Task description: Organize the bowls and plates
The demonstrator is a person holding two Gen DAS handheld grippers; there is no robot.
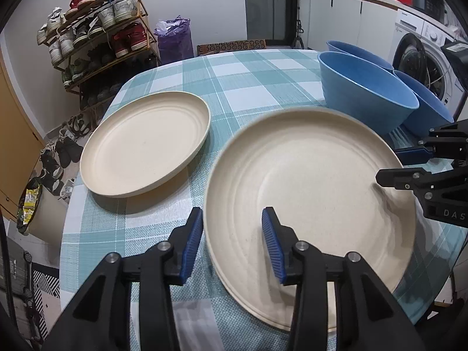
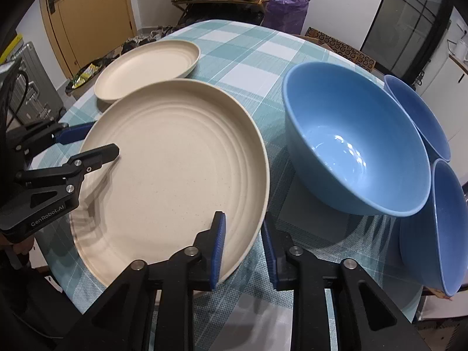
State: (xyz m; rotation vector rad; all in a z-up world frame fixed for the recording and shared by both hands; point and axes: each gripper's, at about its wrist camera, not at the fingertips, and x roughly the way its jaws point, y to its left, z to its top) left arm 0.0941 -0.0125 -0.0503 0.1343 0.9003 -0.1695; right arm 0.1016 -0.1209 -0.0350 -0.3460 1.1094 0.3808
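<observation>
Two cream plates lie on the checked tablecloth (image 1: 248, 87). The near plate (image 1: 307, 181) (image 2: 163, 175) sits between both grippers. My left gripper (image 1: 232, 245) (image 2: 99, 139) straddles its left rim, one blue pad outside and one over the plate, open with clear gaps. My right gripper (image 2: 242, 251) (image 1: 387, 165) straddles the opposite rim, its pads apart and not pressing. The far plate (image 1: 146, 143) (image 2: 146, 67) rests alone towards the table's left side. Three blue bowls are clustered on the right: a large one upright (image 2: 351, 146) (image 1: 365, 87) and two tilted against it (image 2: 415, 111) (image 2: 447, 228).
The table's rounded edge runs close behind the far plate. Beyond it stand a shoe rack (image 1: 102, 29), a purple bag (image 1: 172, 41) and loose shoes on the floor. A washing machine (image 1: 424, 52) stands behind the bowls. Bare cloth lies between the plates and the bowls.
</observation>
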